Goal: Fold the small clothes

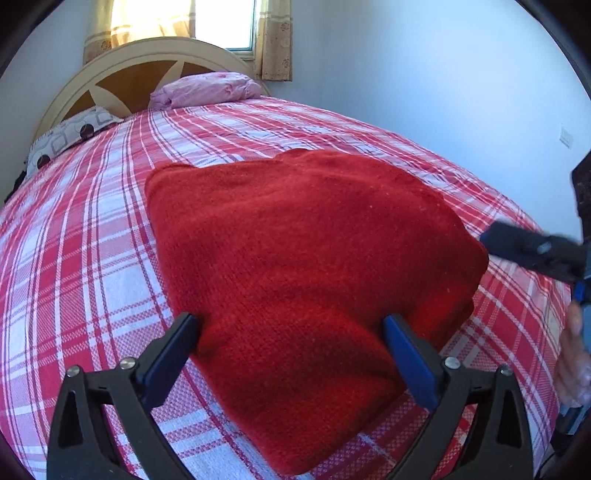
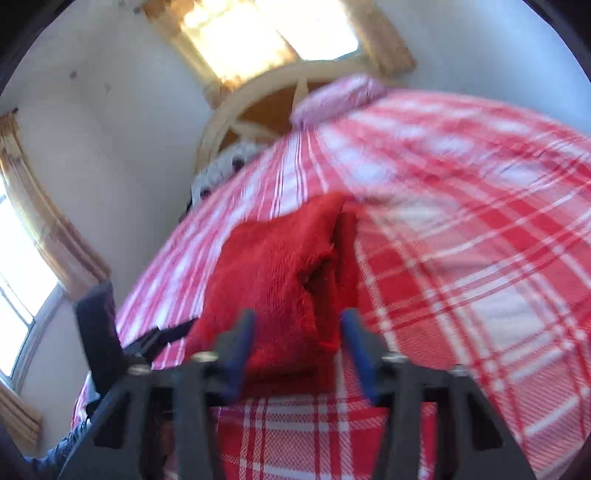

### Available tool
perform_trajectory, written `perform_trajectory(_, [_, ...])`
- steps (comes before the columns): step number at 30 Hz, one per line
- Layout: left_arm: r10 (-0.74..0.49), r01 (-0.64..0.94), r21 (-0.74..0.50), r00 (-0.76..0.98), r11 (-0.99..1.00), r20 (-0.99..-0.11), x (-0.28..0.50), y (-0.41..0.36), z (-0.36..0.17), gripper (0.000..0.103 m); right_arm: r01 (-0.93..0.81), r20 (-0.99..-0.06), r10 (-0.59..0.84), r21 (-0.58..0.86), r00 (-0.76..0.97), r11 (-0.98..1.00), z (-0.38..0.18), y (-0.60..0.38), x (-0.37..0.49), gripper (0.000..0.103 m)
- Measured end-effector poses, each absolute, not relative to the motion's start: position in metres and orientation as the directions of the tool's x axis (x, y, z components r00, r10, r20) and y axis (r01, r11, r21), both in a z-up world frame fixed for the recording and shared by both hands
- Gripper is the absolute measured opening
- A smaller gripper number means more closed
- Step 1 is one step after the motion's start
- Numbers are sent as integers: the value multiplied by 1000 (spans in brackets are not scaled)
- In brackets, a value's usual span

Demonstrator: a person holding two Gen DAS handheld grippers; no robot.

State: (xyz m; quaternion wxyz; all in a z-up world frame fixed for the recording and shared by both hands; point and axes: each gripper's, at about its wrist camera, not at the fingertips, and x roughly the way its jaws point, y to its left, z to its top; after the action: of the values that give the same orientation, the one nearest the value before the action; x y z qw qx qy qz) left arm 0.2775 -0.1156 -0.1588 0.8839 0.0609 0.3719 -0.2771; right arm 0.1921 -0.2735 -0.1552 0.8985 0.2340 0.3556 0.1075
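A red knitted garment (image 1: 295,266) lies folded on the red-and-white plaid bedspread (image 1: 92,258). My left gripper (image 1: 291,325) is open, its fingers straddling the garment's near end just above it. In the right wrist view, which is blurred, the same garment (image 2: 273,280) shows layered edges on its right side. My right gripper (image 2: 295,325) is open with the garment's near end between its fingers. The right gripper also shows at the right edge of the left wrist view (image 1: 532,251), beside the garment's right edge.
A pink pillow (image 1: 207,90) and a patterned pillow (image 1: 70,136) lie by the wooden headboard (image 1: 140,74). White walls and curtained windows (image 1: 221,22) surround the bed. The bedspread (image 2: 480,258) stretches wide to the right.
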Motion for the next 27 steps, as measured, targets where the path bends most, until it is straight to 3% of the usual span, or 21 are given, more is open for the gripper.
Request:
perform_trajectory(2, [-463,521,-147,553,841,-693,281,-107,-160,102,-9,-631,337,464,699,886,-158,-265,196,8])
perform_trajectory(6, [-525,487,-286,478,825,-704,287,-84,-171,102,-40,-604,376,493,703,869,-143,-260,182,7])
perform_trajectory(11, [-585,447,-399,442,801,-679,289,-64,-177,102,49,-684,326,467,653,883,-178,-272,183,6])
perform_trajectory(21, [-477,447,-261,483,855,-735,278,-79,-176,103,15,-720,286,380,632,925,-172,-264,184,7])
perform_trajectory(23, [-458,447,-237,489,863,-742,276,-81,-176,103,21,-726,278,373,628,928,-170,-267,184,12])
perform_trajectory(27, [-450,439,-231,499,868,-741,276,-78,-177,103,52,-685,139,251,715,967,-137,-261,174,14])
